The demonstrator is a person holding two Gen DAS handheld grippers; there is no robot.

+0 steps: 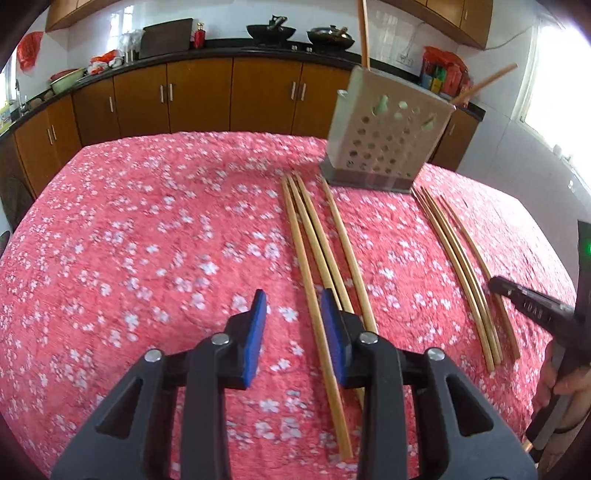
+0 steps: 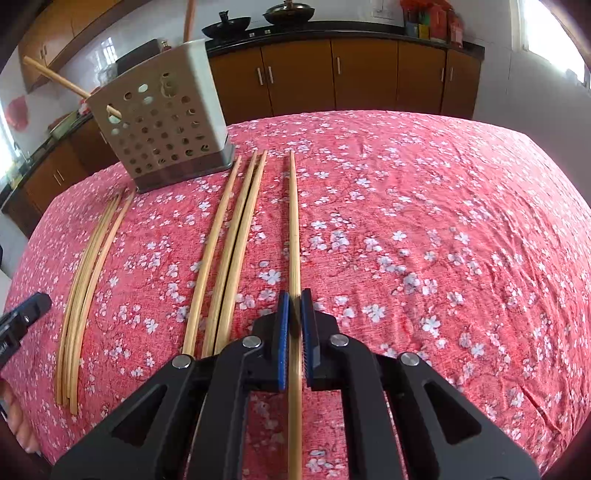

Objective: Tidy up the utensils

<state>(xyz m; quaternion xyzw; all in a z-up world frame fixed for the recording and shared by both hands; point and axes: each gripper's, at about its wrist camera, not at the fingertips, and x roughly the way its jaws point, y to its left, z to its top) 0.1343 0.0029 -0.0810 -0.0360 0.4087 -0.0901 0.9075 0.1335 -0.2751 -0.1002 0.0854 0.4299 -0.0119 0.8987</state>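
A perforated metal utensil holder (image 1: 388, 136) (image 2: 162, 122) stands at the far side of the table with two chopsticks (image 1: 364, 33) leaning in it. Several bamboo chopsticks (image 1: 325, 229) lie before it on the left, and three more (image 1: 461, 266) on the right. My left gripper (image 1: 293, 295) is open and low over the cloth. One chopstick (image 1: 314, 314) of the left group lies between its blue pads, untouched. My right gripper (image 2: 294, 295) is shut on a single chopstick (image 2: 293, 221) that lies lengthwise on the table.
The table wears a red floral cloth (image 1: 147, 221) (image 2: 443, 240). Wooden cabinets (image 1: 203, 96) and a dark counter with woks (image 1: 271, 31) run behind. A hand (image 1: 569, 380) holds the right gripper at the picture's right edge.
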